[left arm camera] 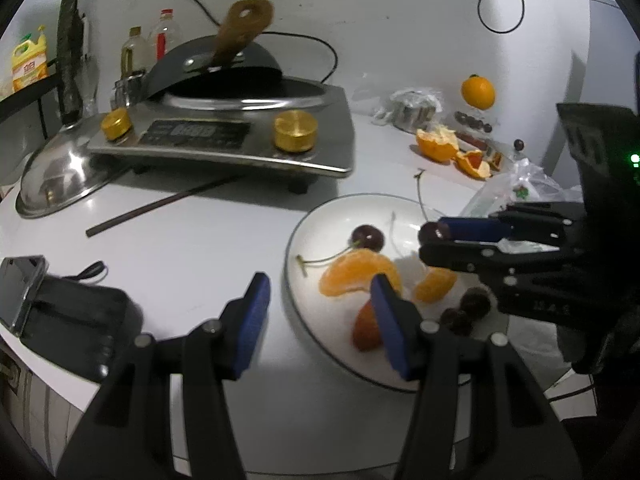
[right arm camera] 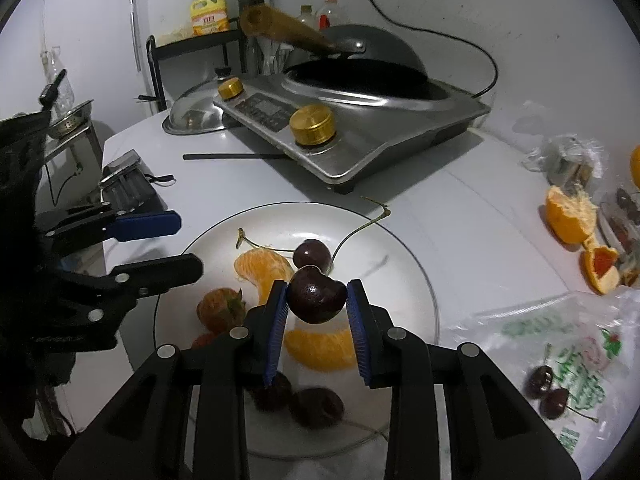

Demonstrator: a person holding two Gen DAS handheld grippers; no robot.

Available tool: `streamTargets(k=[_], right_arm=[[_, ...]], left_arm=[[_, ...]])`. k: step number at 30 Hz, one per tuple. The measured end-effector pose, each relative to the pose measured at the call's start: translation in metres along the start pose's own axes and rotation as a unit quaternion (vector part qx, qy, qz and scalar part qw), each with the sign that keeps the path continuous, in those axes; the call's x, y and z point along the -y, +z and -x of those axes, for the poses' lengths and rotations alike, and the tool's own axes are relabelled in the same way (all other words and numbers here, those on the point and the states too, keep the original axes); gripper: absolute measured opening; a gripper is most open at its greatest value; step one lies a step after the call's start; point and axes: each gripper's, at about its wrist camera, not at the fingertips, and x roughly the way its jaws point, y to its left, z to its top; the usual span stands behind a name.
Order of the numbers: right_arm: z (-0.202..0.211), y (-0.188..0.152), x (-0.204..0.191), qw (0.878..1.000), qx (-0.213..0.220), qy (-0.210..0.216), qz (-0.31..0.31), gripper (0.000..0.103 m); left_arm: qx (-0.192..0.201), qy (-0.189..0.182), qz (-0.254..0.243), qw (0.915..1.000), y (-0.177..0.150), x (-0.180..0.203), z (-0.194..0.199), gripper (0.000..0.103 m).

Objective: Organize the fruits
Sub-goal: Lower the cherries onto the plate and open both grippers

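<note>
A white plate (right arm camera: 416, 280) holds orange segments (right arm camera: 264, 268), a cherry (right arm camera: 312, 254) with stem, a strawberry (right arm camera: 220, 310) and dark fruits (right arm camera: 316, 406). My right gripper (right arm camera: 318, 300) is shut on a dark cherry (right arm camera: 316, 296) and holds it just above the plate; it also shows in the left wrist view (left arm camera: 430, 236). My left gripper (left arm camera: 320, 292) is open and empty at the plate's (left arm camera: 316, 216) left rim, also visible in the right wrist view (right arm camera: 188, 244).
An induction cooker (left arm camera: 224, 136) with a wok (left arm camera: 216, 68) stands behind. A steel lid (left arm camera: 60, 180), chopstick (left arm camera: 160, 204) and phone (left arm camera: 20, 292) lie left. Orange peels (left arm camera: 436, 144), a whole orange (left arm camera: 478, 92) and a plastic bag with two cherries (right arm camera: 548, 392) lie right.
</note>
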Motion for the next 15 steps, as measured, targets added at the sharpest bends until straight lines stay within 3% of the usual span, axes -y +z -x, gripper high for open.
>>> streamTargets(k=[12, 15], right_arm=[[-0.019, -0.001, 0.007, 0.999, -0.022, 0.002, -0.026, 0.032], [-0.016, -0.002, 0.008, 0.999, -0.017, 0.003, -0.030, 0.041]], left_arm=[[0.003, 0.009, 0.009, 0.9999, -0.002, -0.006, 0.004, 0.054], [0.005, 0.012, 0.008, 0.9999, -0.002, -0.003, 0.006, 0.054]])
